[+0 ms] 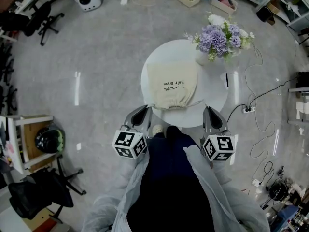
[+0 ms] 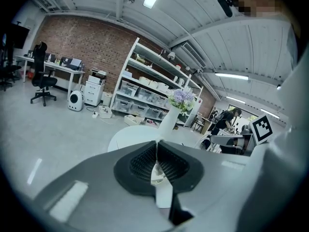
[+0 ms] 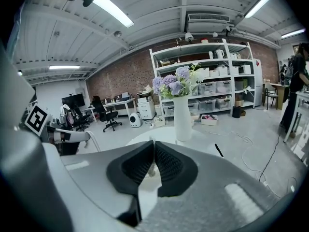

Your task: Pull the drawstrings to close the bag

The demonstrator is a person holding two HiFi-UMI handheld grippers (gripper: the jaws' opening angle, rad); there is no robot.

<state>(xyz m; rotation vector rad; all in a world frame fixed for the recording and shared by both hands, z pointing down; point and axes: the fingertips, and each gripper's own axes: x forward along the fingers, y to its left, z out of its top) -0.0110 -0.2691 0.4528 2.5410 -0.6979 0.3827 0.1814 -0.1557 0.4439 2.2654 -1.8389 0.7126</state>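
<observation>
Now both jaws are pinched shut on the strings [image 2: 156, 171]. Pull left gripper [image 1: 146, 108] and right gripper [image 1: 207, 109] apart evenly, so the bag [image 1: 171, 83] won't slide off the table [image 1: 215, 89].

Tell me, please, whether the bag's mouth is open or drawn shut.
Mostly shut: the bag has its near end puckered, with drawstrings pulled out sideways.

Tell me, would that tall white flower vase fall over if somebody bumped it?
Probably tippy: the vase is tall and narrow, with a big bunch of flowers on top. It stands close to the table rim, so a push might send it off. It looks smooth and hard, so perhaps slippery and breakable.
</observation>
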